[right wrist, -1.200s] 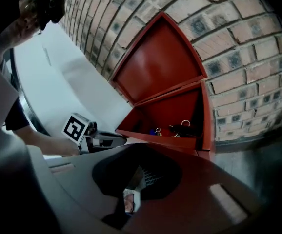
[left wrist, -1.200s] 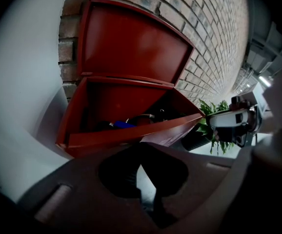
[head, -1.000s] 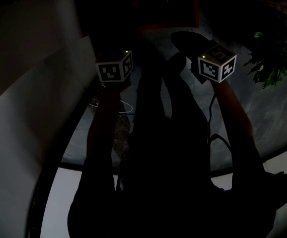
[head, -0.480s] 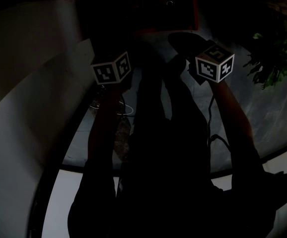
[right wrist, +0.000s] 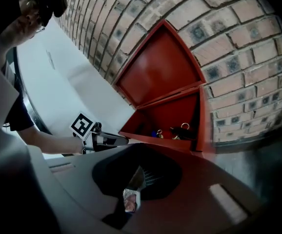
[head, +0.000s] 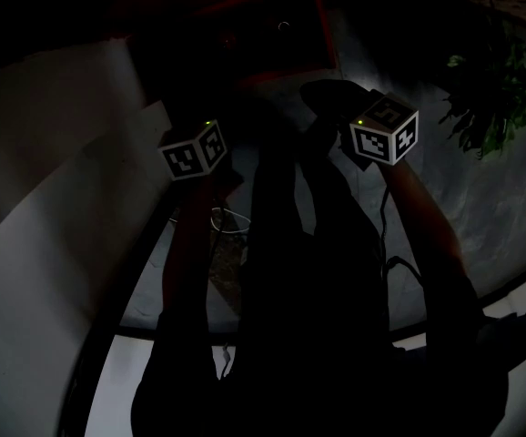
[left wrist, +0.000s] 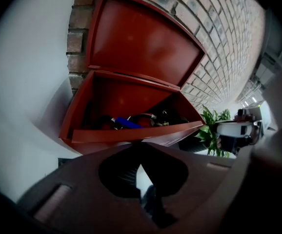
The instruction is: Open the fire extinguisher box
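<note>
The red fire extinguisher box (left wrist: 131, 106) stands against the brick wall with its lid (left wrist: 141, 43) swung up and open. Inside lie a blue item (left wrist: 128, 124) and dark extinguisher heads with ring pins (right wrist: 182, 128). My left gripper (left wrist: 140, 167) hangs just before the box's front lip, jaws shut and empty. My right gripper (right wrist: 136, 172) is a little further back on the right, its jaws closed together with nothing in them. The head view is very dark: only the two marker cubes (head: 193, 150) (head: 383, 130) and the box outline (head: 272, 35) show.
A brick wall (right wrist: 229, 23) rises behind the box and a white panel (left wrist: 29, 82) runs to its left. A green potted plant (head: 481, 98) stands to the right. A thin cable (head: 227, 218) lies on the grey floor below my left arm.
The head view has swung slightly, so the box and both cubes sit lower and further left. The right gripper has drifted a little. The lid stays up and both jaws look unchanged.
</note>
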A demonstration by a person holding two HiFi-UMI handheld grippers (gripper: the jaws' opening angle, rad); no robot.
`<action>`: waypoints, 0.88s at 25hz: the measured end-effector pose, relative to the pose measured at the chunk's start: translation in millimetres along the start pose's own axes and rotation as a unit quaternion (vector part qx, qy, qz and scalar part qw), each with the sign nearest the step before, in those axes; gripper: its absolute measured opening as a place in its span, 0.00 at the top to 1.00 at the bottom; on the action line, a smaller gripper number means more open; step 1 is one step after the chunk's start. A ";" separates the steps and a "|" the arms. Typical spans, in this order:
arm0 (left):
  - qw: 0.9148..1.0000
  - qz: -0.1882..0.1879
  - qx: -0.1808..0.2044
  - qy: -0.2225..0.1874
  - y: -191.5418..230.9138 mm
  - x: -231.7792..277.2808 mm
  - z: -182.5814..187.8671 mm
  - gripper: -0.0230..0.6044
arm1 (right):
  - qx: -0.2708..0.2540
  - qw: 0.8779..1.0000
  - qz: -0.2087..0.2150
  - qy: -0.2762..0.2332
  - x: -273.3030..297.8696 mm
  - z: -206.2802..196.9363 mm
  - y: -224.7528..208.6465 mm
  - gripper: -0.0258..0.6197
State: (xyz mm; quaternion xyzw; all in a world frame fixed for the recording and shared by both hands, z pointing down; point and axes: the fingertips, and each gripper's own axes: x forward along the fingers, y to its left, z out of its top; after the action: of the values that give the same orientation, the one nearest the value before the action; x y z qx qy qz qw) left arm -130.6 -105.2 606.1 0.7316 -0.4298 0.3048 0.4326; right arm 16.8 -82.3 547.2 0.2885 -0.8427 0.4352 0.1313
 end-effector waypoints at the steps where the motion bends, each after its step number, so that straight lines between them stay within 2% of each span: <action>1: 1.000 0.001 -0.002 -0.002 0.8 0.4 0.9 0.96 | 0.002 1.000 -0.004 0.004 -1.4 -0.5 -2.1 0.96; 6: 1.000 0.010 -0.002 -0.006 1.5 -1.2 0.6 0.96 | 0.020 0.999 0.004 0.025 -8.5 -2.3 3.0 0.96; 10: 1.000 0.014 0.014 -0.006 1.2 0.2 1.8 0.96 | 0.014 1.000 0.018 0.019 -15.2 4.0 14.4 0.96; 14: 1.000 0.021 0.012 -0.007 1.5 1.6 1.3 0.96 | 0.009 0.999 0.028 0.024 -21.7 -1.3 24.6 0.96; 20: 1.000 0.010 -0.026 -0.002 1.5 2.7 1.7 0.96 | 0.013 0.999 0.026 0.021 -26.1 -11.3 28.5 0.96; 22: 1.000 -0.001 -0.025 -0.002 1.1 1.6 0.7 0.96 | 0.016 1.000 0.022 0.012 -22.9 -12.6 29.0 0.96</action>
State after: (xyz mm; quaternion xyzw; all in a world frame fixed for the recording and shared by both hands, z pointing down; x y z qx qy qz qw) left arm -130.8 -106.7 607.5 0.7217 -0.4369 0.2925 0.4502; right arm 17.3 -50.3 524.7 0.2665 -0.8403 0.4547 0.1269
